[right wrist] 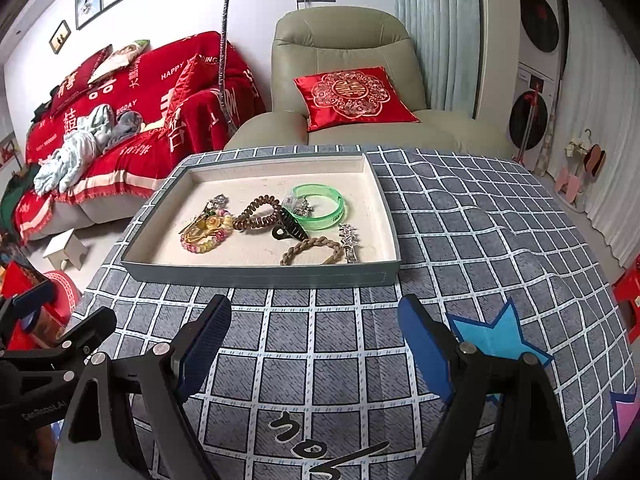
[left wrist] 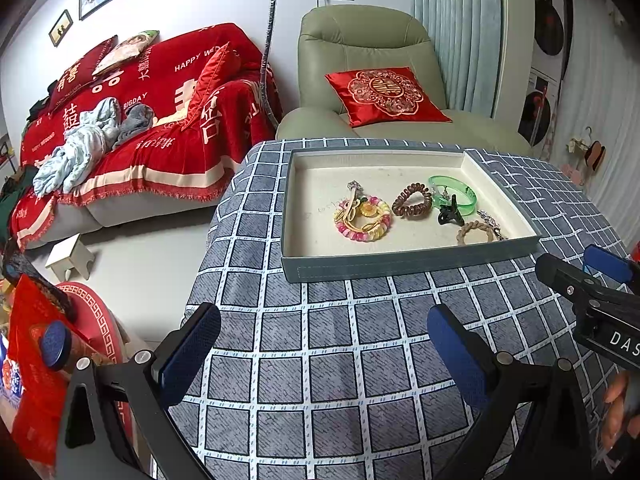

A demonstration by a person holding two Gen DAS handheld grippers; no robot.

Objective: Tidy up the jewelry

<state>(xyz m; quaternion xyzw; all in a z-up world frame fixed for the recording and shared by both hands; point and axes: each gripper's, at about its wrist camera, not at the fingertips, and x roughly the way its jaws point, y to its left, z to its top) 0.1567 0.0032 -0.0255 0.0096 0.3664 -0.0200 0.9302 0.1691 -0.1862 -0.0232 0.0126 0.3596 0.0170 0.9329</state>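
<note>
A grey-blue tray (left wrist: 400, 266) (right wrist: 260, 276) with a cream lining sits on the checked tablecloth. In it lie a pink-yellow bead bracelet (left wrist: 364, 220) (right wrist: 206, 232), a brown spiral hair tie (left wrist: 412, 200) (right wrist: 258, 212), a green bangle (left wrist: 452, 194) (right wrist: 320, 206), a black claw clip (left wrist: 450, 216) (right wrist: 290, 230), a braided tan bracelet (left wrist: 476, 232) (right wrist: 312, 252) and a silver piece (right wrist: 348, 242). My left gripper (left wrist: 324, 344) is open and empty above the cloth, short of the tray. My right gripper (right wrist: 314, 344) is open and empty, also short of the tray.
The checked tablecloth (left wrist: 320, 380) (right wrist: 480, 240) covers the table. A blue star sticker (right wrist: 496, 332) lies by my right finger. A green armchair (left wrist: 360, 60) with a red cushion stands behind. A red-covered sofa (left wrist: 140, 100) and a small stool (left wrist: 70, 256) stand at the left.
</note>
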